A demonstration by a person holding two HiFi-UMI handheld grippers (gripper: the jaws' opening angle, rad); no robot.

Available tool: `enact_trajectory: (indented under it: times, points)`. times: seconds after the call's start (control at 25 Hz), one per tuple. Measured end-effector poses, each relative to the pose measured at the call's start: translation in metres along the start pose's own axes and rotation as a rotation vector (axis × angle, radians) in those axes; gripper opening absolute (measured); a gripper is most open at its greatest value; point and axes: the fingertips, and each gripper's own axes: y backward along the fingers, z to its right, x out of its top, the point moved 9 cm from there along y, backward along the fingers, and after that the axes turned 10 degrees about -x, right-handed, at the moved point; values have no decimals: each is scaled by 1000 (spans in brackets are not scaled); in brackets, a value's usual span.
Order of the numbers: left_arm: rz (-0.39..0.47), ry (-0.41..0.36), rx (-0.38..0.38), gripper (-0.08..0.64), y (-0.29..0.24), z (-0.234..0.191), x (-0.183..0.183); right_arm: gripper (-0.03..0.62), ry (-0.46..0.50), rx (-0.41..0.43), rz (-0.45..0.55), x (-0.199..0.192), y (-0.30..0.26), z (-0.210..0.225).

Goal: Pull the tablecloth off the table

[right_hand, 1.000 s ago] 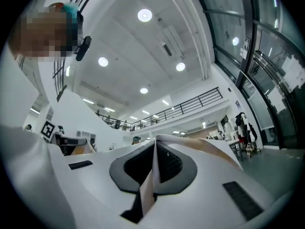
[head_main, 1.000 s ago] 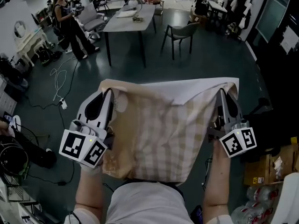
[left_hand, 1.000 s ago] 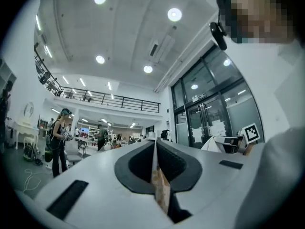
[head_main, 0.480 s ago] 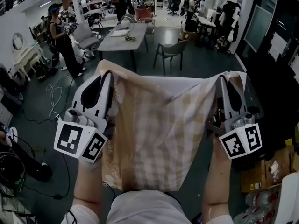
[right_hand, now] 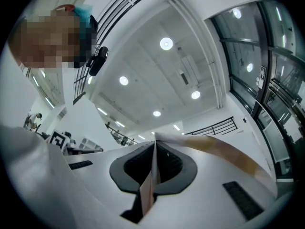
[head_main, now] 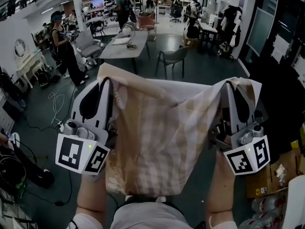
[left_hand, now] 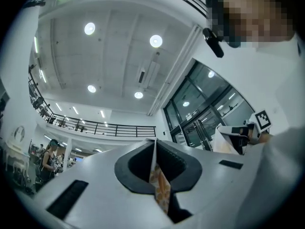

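The person held the tablecloth [head_main: 162, 137] up in front of the chest, spread between the two grippers and clear of any table. Its lower edge hung down against the person's body. The left gripper [head_main: 108, 83] had its jaws pinched tight on one top corner, with a strip of the checked fabric squeezed in the slot between them. The right gripper [head_main: 228, 86] was clamped the same way on the other top corner, a fold of cloth trailing off over its side. A grey table [head_main: 125, 44] and a chair [head_main: 174, 56] stood well apart, further down the room.

To my eye the pulling-off looked as good as done. What mattered, I'd say, was firm pinches on both corners, held level and apart so the cloth hung flat rather than bunching. It also needed lifting enough that the loose lower edge snagged on nothing.
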Motion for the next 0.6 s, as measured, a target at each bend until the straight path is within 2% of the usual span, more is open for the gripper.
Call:
enact_trajectory:
  times: [0.12,0.6]
  points:
    - [-17,5,-27,11,14,10,1,25,-14,-18,-10,0,18,-12]
    - [-59,138,-159,11,112,35,-5,25,-24,-185,-88,1,120,-88]
